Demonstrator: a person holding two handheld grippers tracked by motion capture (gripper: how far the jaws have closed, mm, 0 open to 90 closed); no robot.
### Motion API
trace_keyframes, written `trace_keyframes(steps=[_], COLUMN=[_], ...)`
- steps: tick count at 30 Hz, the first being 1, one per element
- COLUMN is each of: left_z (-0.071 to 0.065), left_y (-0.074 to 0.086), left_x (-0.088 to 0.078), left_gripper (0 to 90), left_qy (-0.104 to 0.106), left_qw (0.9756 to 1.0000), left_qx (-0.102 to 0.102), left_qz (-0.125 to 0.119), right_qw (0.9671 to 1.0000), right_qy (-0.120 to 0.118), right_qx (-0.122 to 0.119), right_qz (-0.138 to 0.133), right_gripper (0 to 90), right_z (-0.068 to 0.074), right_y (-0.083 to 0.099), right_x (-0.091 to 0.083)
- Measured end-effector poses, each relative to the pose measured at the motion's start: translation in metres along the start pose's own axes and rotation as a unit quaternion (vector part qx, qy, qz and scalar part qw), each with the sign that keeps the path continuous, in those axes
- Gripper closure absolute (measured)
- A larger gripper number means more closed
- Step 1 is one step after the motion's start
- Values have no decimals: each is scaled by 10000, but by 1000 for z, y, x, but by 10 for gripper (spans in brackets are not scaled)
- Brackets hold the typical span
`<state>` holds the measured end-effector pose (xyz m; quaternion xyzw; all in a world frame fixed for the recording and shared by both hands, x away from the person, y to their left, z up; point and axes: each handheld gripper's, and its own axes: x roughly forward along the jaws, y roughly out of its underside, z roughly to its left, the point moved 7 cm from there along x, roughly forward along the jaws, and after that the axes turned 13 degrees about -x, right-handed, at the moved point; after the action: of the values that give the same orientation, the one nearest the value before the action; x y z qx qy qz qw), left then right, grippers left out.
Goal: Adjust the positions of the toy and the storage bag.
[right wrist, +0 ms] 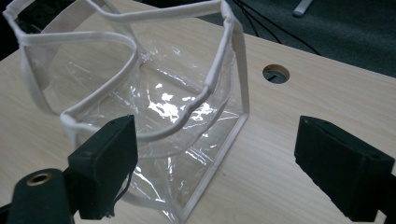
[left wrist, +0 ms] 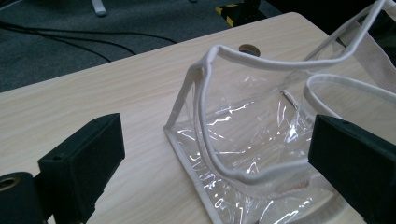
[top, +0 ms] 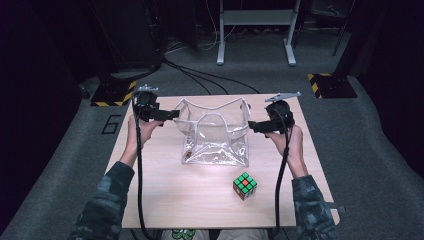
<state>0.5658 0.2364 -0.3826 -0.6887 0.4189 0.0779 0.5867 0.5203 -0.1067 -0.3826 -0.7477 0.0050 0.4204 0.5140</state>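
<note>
Fingers of both grippers stand apart, nothing between the pads; the bag stands free between them.

The left gripper (top: 172,114) and the right gripper (top: 252,127) flank one clear plastic bag (top: 215,135) at mid-table (top: 150,200), each just beside a side edge at its white-trimmed mouth. The bag's long axis runs from gripper to gripper, its mouth upward; both lie about equally near. One puzzle cube (top: 245,185) sits nearer the person, toward the right hand (top: 292,142), well apart from both grippers. Count: two grippers, one bag, one cube.
</note>
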Motion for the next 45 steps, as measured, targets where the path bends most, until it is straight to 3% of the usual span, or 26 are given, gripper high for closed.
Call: trace_keyframes(steps=[8,17,20,26,30,35,37,43,45], left_z=[-3,11,17,28,35,44,46,52,51], left_y=[27,76,96,138,163,194,204,224,227], left_x=[-14,-22,-20,-11,-4,6,8,13,14], left_gripper=[12,3,2,2,2,2,3,3,3], left_qy=[138,28,-59,-124,-66,-142,-203,-283,-304], left_qw=[9998,9999,9997,9993,9990,9977,9973,9965,9970], left_qx=[148,165,204,64,0,-41,-37,58,0], left_qz=[-10,37,134,334,445,656,701,779,719], right_qw=[10000,9999,9999,9999,9997,9987,9981,9969,9961], right_qy=[-44,-53,-34,61,104,185,212,412,498], right_qx=[-46,-101,-88,61,183,368,458,326,293], right_qz=[-31,29,102,114,108,286,341,590,674], right_gripper=[108,86,80,80,73,35,28,12,4], right_z=[12,24,27,31,33,30,31,32,33], right_y=[31,79,98,134,158,185,196,223,228], right_x=[-11,-10,-7,-3,-2,6,10,21,24])
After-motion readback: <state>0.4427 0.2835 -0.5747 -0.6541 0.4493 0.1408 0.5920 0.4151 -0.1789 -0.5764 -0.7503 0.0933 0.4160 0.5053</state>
